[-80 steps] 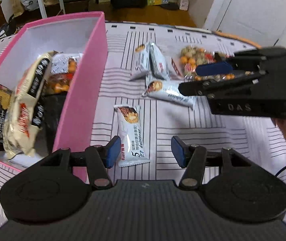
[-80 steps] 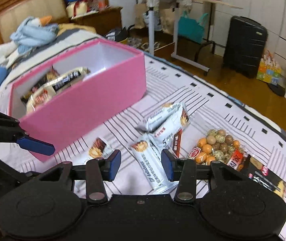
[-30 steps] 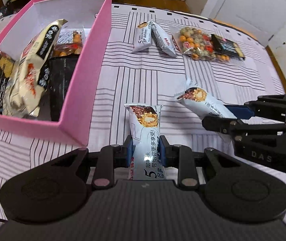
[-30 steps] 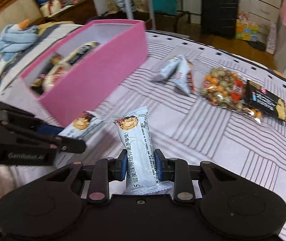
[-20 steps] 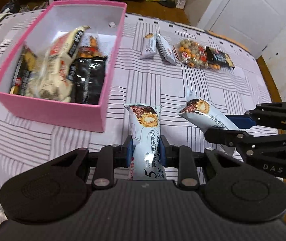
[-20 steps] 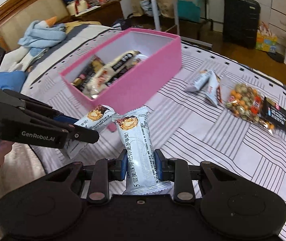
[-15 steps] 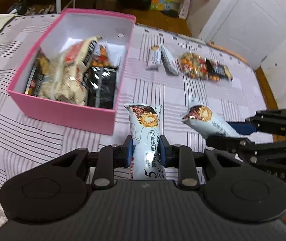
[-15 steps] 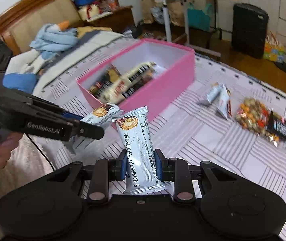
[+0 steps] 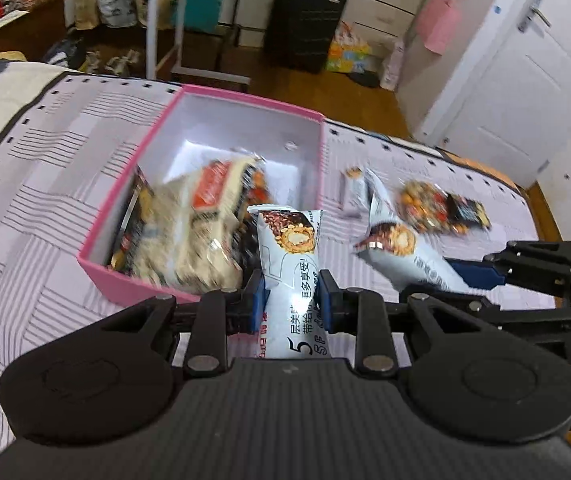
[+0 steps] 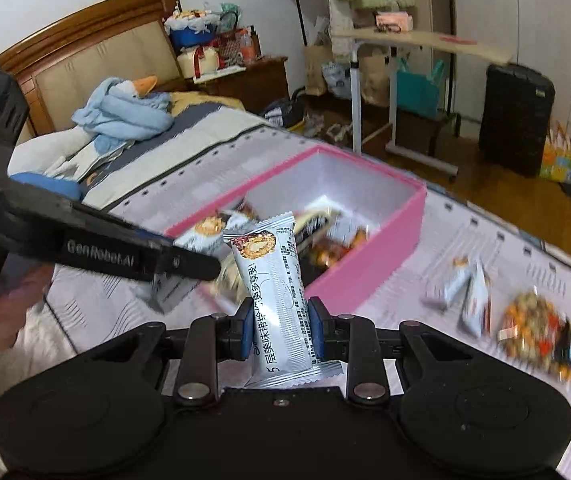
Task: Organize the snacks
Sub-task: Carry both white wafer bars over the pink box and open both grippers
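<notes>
Both grippers have lifted clear of the striped bedcover (image 9: 45, 184) since a second ago, each carrying its wafer bar up, and the pink box now sits further up the frame in both views.

Largest first: the bedcover fills the middle of the left wrist view, and the pink box (image 9: 101, 268) lies centre-left there, holding several blurred snack bags. In the right wrist view the same box (image 10: 381, 264) sits just right of centre.

A clear bag of mixed nuts (image 9: 441, 208) lies on the cover at right of centre, well apart from the box, with two small wrapped bars (image 9: 359, 190) just left of it.

At lower centre of the left wrist view, the left gripper (image 9: 291, 300) is clamped tight on an upright white wafer bar (image 9: 291, 264). At lower centre of the right wrist view, the right gripper (image 10: 281, 326) is likewise pinched hard on a second wafer bar (image 10: 275, 280), tilted slightly left. Each gripper also appears at the edge of the other's view.
</notes>
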`<state>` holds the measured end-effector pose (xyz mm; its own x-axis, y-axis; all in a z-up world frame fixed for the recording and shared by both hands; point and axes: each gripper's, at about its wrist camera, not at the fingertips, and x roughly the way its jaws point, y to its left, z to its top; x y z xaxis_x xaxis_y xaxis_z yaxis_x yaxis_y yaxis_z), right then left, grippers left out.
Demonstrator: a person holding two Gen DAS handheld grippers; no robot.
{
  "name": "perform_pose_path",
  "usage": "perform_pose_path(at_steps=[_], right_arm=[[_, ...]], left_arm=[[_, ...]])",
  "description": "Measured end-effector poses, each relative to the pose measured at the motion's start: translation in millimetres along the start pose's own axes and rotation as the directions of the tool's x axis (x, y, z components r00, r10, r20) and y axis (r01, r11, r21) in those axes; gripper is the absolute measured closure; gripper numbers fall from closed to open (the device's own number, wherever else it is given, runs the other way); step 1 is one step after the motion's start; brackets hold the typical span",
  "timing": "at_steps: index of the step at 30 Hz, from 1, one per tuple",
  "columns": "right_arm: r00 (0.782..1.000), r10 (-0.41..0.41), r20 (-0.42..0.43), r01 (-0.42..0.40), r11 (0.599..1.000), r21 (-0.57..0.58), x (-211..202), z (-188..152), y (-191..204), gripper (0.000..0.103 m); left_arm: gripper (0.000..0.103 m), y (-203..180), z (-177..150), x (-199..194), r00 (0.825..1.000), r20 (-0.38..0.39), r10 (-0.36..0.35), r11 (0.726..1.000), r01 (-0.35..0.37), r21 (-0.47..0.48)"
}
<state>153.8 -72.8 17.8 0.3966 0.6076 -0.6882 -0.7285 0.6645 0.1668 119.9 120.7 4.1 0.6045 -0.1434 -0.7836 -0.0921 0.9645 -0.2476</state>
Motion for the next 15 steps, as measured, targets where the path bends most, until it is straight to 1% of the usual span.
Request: perform_pose_path(at_steps=[2,4,6,7,9,11,13,15], right_arm=[[1.0,0.002,0.004,-0.002,1.0,-0.003,16,15,-3,0.071],[1.0,-0.005,-0.006,0.005,1.0,-0.003,42,32,-9,0.071],[1.0,-0.012,-0.011,0.013,1.0,0.007,64,46,-15,0.071],[1.0,-0.013,-0.01,0.013,1.0,0.017,75,52,-20,0.071],[1.0,-0.023,-0.014,0.024,0.999,0.039,92,58,-28,0.071],[0.999,-0.038,-0.022,0.039,0.998,0.053,106,59,-35,0.071],[0.997,-0.067,-0.035,0.068,0.997,0.043,118,57,-38,0.071],[0.996,-0.083,-0.038,0.084,0.996,0.025,126,53,-37,0.071]], left_arm=[[0.077,7,11,11,1.0,0.006,0.016,1.0,-0.016,-0.008],[0.077,14,27,26,0.999,0.011,0.031,0.999,-0.031,0.01],[0.077,26,46,40,1.0,-0.002,0.015,1.0,-0.015,0.003],[0.077,34,55,48,1.0,-0.016,0.011,1.0,-0.011,-0.018],[0.077,47,68,61,1.0,-0.015,0.019,0.999,-0.019,-0.032],[0.077,54,74,72,0.998,-0.018,0.057,0.998,-0.058,-0.038],[0.077,63,75,84,0.997,-0.027,0.074,0.996,-0.075,-0.042],[0.077,69,72,96,0.996,-0.045,0.076,0.995,-0.078,-0.055]])
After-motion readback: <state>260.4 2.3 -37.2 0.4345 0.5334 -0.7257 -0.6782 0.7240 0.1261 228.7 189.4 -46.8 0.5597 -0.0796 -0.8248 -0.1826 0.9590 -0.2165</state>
